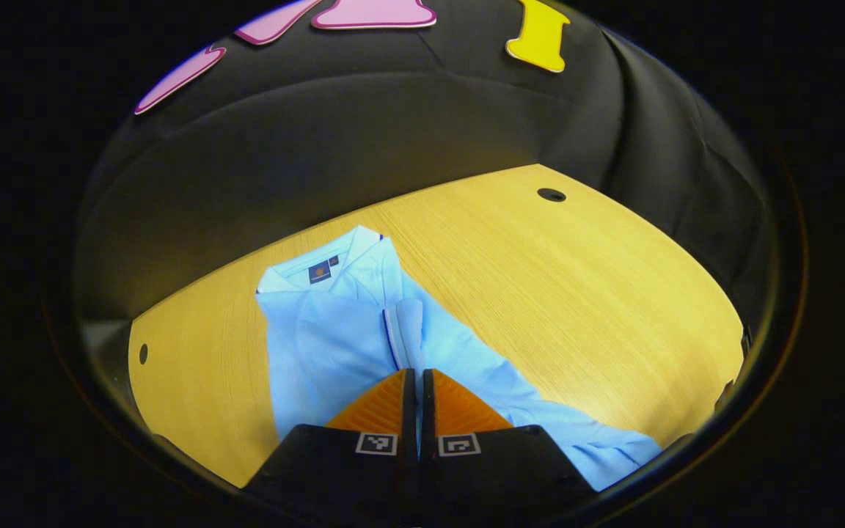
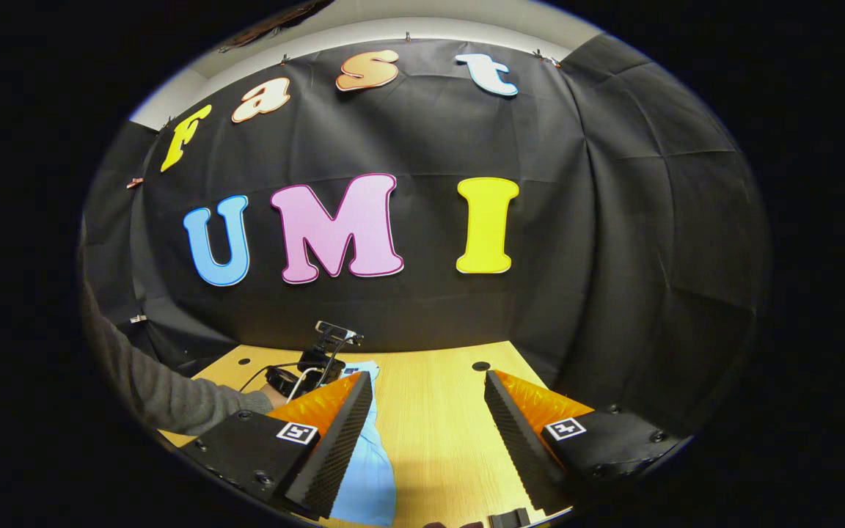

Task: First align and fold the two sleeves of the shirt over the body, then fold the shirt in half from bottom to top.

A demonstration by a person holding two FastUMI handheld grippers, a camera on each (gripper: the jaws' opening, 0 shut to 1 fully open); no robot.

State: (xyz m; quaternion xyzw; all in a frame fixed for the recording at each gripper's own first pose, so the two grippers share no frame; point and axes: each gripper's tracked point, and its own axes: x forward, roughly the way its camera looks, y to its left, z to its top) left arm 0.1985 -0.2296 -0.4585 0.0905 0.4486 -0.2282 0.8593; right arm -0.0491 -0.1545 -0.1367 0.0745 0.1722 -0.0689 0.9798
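A light blue shirt [image 1: 334, 345] lies on the wooden table [image 1: 576, 308], collar and neck label toward the far side. One sleeve is folded over the body, its cuff [image 1: 398, 331] just ahead of my left gripper [image 1: 418, 375], whose fingers are pressed together low over the shirt with a sliver of blue cloth between them. In the right gripper view my right gripper [image 2: 428, 381] hangs open above the table with nothing between its fingers. A strip of the shirt [image 2: 367, 469] shows beside its left finger. Farther off is the left gripper [image 2: 312, 367], held by a hand.
The black cloth wall [image 2: 613, 242] closes the table's far side and right. Small round holes [image 1: 551, 195] mark the tabletop near its corners. A grey-sleeved arm [image 2: 166, 400] reaches in from the left. Bare wood [image 2: 437, 440] lies to the right of the shirt.
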